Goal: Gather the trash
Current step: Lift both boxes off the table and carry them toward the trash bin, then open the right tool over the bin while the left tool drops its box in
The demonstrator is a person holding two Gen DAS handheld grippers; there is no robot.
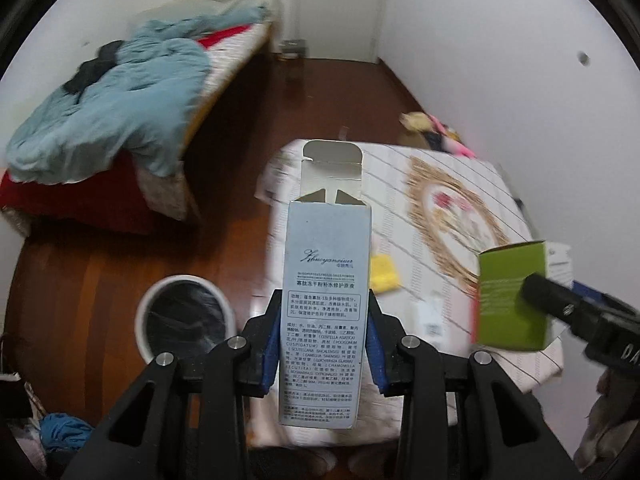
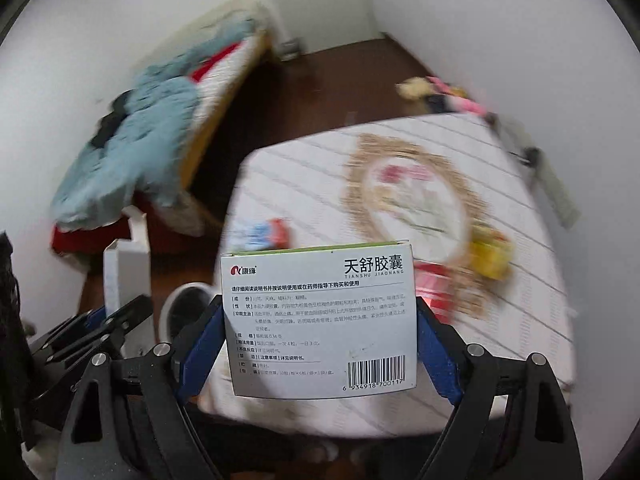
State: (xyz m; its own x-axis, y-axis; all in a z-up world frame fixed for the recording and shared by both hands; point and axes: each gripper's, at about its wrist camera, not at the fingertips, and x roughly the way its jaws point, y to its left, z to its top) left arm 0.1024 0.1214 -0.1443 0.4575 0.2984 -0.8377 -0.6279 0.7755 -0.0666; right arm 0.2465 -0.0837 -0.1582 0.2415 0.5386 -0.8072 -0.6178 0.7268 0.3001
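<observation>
My left fingers (image 1: 324, 344) pinch a tall carton (image 1: 326, 308) at its lower half. It seems light, thin card, likely empty with the top flap open, so a firm squeeze would crush it. Its long axis runs straight out from me, open end away, above the bin (image 1: 185, 320). My right fingers (image 2: 320, 344) span a wider box (image 2: 320, 320) by its short edges, broadside up, over the counter (image 2: 520, 320).

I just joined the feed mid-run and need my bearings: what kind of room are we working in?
Most likely a bedroom in a home: an unmade bed with a blue quilt, a wooden floor running to a closed door, and a small cloth-covered table.
</observation>
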